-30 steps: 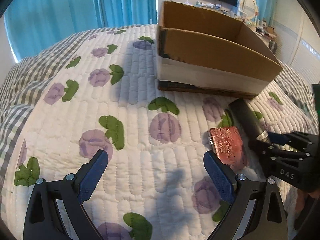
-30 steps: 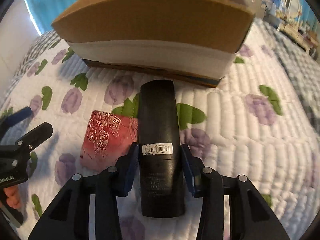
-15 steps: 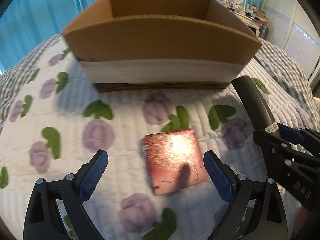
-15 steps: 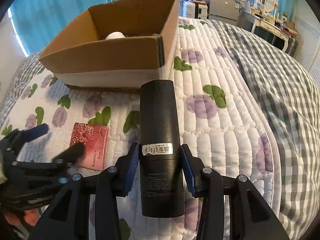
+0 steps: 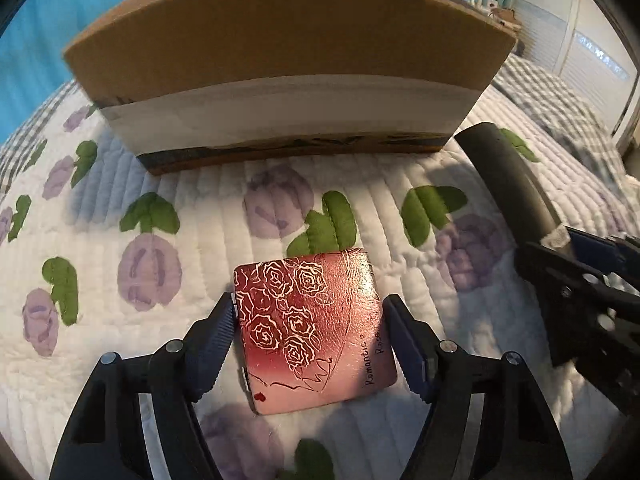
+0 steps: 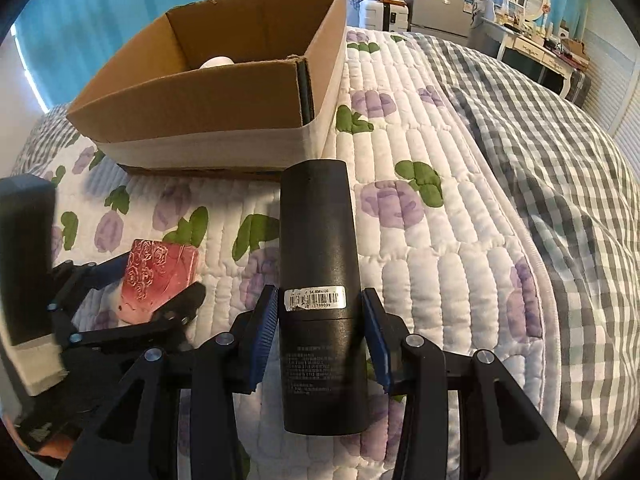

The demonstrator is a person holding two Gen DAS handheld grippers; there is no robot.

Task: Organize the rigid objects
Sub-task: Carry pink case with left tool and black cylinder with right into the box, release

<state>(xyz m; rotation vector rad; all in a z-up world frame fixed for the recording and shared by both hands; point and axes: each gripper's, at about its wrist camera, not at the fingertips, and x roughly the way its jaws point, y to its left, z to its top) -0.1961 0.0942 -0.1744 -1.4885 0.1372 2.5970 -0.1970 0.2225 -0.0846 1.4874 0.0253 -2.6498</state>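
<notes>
Peeking into the box (right wrist only): a white object.

Floral quilt, checked blanket, blue curtains, dresser with mirror

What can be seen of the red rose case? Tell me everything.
The red rose case is a flat, rounded square with a glossy, dark-red-to-pink cover, white line-drawn roses and handwritten "Romantic" lettering. A pale seam edges its left side. It lies flat on the floral quilt, before the cardboard box, between the left gripper jaws, which touch its sides.
</notes>
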